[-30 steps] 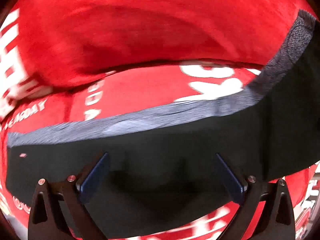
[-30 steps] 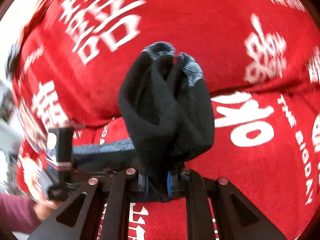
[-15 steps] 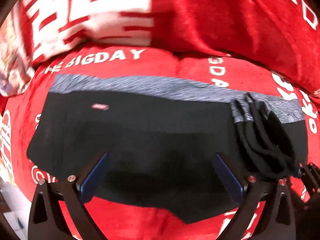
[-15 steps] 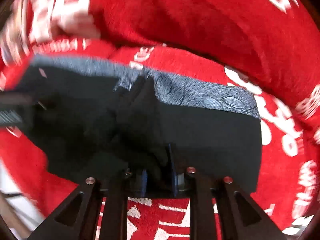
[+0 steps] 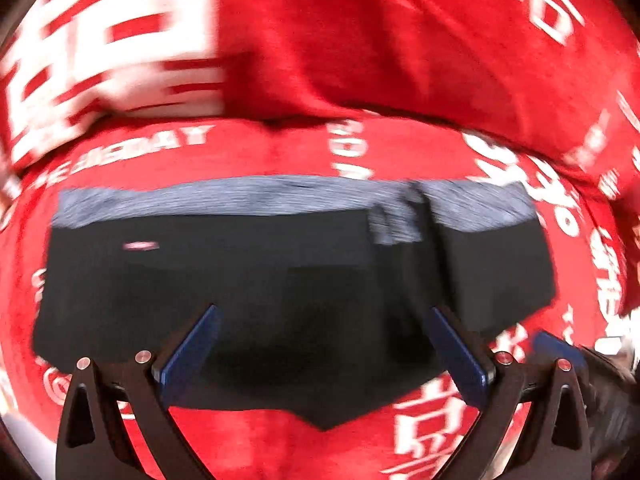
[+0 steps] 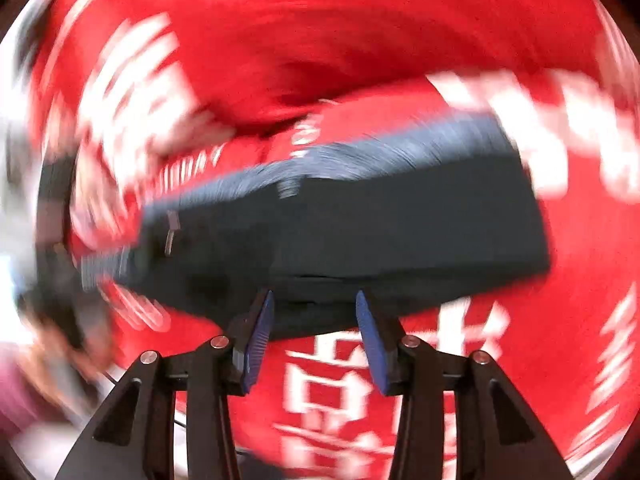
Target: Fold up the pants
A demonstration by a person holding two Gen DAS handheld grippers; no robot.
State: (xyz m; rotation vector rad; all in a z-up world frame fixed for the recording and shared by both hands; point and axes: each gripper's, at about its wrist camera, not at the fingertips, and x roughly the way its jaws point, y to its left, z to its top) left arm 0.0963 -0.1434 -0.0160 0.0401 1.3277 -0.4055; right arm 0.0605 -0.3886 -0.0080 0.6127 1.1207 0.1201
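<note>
The black pants (image 5: 280,288) with a grey waistband (image 5: 256,196) lie folded in a flat rectangle on the red printed cloth (image 5: 400,48). My left gripper (image 5: 323,312) hangs over their near half, pointing steeply down, open wide with nothing between its blue pads. The right wrist view is badly blurred. There the pants (image 6: 380,220) lie just beyond my right gripper (image 6: 314,300), whose jaws are opening. Its pads stand apart at the pants' near edge and press on nothing. A blue pad of the right gripper (image 5: 556,346) shows at the left view's lower right.
The red cloth with white lettering (image 6: 360,380) covers the whole surface and bunches into a thick fold (image 5: 360,92) behind the pants. A hand (image 6: 52,344) in a pink sleeve (image 6: 16,392) shows blurred at the left of the right wrist view.
The right gripper carried a bunched part of the pants down onto the flat part, then let it go as its jaws spread. The left gripper drew back, so the whole pants show.
</note>
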